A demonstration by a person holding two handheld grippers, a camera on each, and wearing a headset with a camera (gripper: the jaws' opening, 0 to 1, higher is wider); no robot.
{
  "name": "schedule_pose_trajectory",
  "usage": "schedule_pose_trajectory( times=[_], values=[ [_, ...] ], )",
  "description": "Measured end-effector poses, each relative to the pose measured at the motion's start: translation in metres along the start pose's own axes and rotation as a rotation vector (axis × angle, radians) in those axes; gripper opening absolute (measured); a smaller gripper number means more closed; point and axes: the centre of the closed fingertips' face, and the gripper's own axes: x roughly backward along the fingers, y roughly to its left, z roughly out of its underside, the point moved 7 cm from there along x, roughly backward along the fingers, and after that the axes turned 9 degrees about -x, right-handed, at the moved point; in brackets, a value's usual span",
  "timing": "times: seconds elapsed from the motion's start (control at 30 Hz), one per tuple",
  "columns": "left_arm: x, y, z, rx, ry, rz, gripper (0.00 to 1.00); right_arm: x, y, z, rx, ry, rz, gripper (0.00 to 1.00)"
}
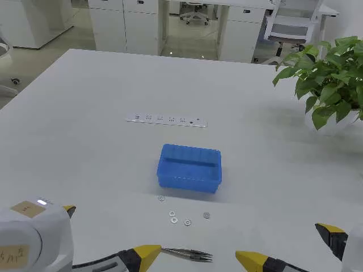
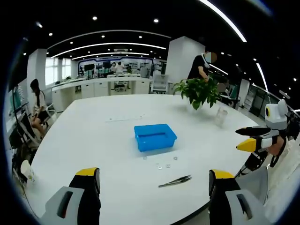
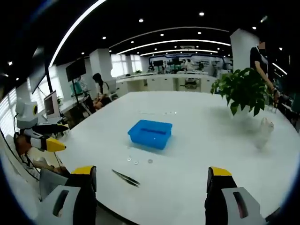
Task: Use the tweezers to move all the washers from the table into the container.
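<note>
Left tongs: the left gripper [image 2: 153,174] hangs low over the near edge of the table [image 1: 85,124], jaws spread wide and holding nothing.
Right tongs: the right gripper [image 3: 150,171] is at the same edge, off to the other side, jaws likewise released and empty.
Tweezers: the tweezers [image 1: 187,253] lie flat on the table close to the near edge, between the two grippers in the head view and touched by neither.
Washers: five small washers [image 1: 173,220] sit loose on the table, just beyond the tweezers and in front of the container. One is off to the left near the container's front corner, and the rest are in a loose cluster.
Container: the blue container [image 1: 187,181] stands open-topped near the middle of the table, just behind the washers. I cannot tell whether anything is inside.
Power strip: a white power strip [image 1: 166,120] lies flat beyond the container, well apart from it.
Plant: a leafy green plant [image 1: 332,79] stands at the far right of the table.
</note>
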Motion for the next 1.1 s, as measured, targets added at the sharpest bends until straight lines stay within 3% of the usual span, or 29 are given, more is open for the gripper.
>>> schedule_pose_trajectory(
  times=[0.27,0.73,1.1],
  values=[
    [-0.0020,0.0020,0.0052,0.019,0.019,-0.001,0.99,0.0001,-0.0021,0.0005,-0.009,-0.002,0.001,0.98],
    [-0.0021,0.0065,0.0065,-0.023,0.028,-0.032,0.99,0.0025,-0.0076,0.0085,-0.025,0.015,0.026,0.98],
    [-0.0029,0.0053,0.0067,-0.049,0.041,-0.026,0.99,0.0018,-0.0050,0.0078,-0.032,0.012,0.024,0.98]
  ],
)
